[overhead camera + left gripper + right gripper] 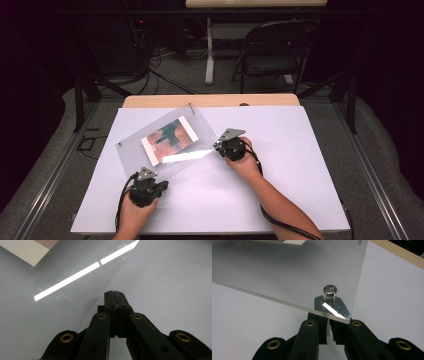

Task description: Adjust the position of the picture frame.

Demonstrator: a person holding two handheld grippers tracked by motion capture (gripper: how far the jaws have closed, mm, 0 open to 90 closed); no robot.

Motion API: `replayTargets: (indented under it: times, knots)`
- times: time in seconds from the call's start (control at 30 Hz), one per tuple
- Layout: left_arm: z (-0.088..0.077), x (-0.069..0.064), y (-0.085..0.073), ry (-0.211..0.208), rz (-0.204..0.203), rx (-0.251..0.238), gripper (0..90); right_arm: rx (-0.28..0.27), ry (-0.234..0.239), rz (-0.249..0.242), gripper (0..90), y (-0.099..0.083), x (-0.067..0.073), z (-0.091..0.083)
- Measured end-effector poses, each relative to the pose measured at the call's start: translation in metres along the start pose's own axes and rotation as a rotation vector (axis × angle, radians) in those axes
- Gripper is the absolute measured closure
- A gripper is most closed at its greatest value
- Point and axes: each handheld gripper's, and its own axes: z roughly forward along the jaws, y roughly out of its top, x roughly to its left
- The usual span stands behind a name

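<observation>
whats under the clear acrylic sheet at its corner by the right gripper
Under the clear acrylic sheet, the right gripper is shut on a silver metal post; the sheet blurs the jaw tips.

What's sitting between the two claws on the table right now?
The clear acrylic frame's near corner, a bright light streak across it, then bare white table; the high view shows it.

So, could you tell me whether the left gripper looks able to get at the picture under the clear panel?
Probably not directly: the left gripper sits shut at the clear panel's near edge, and the panel covers the picture.
</observation>
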Motion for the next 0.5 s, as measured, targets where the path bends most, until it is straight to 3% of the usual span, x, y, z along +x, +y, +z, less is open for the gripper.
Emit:
replayTargets:
  times: [0.23,0.33,0.5]
  knots:
    - [0.002,-0.002,0.002,-0.011,-0.005,0.001,90.0,0.014,0.011,-0.037,85.5,-0.009,0.002,-0.016]
    - [0.006,0.001,0.004,-0.036,-0.047,-0.016,90.0,0.017,0.012,-0.045,85.6,-0.013,0.004,-0.021]
    - [0.009,0.002,0.007,-0.044,-0.059,-0.022,90.0,0.029,0.026,-0.061,85.7,-0.018,0.007,-0.031]
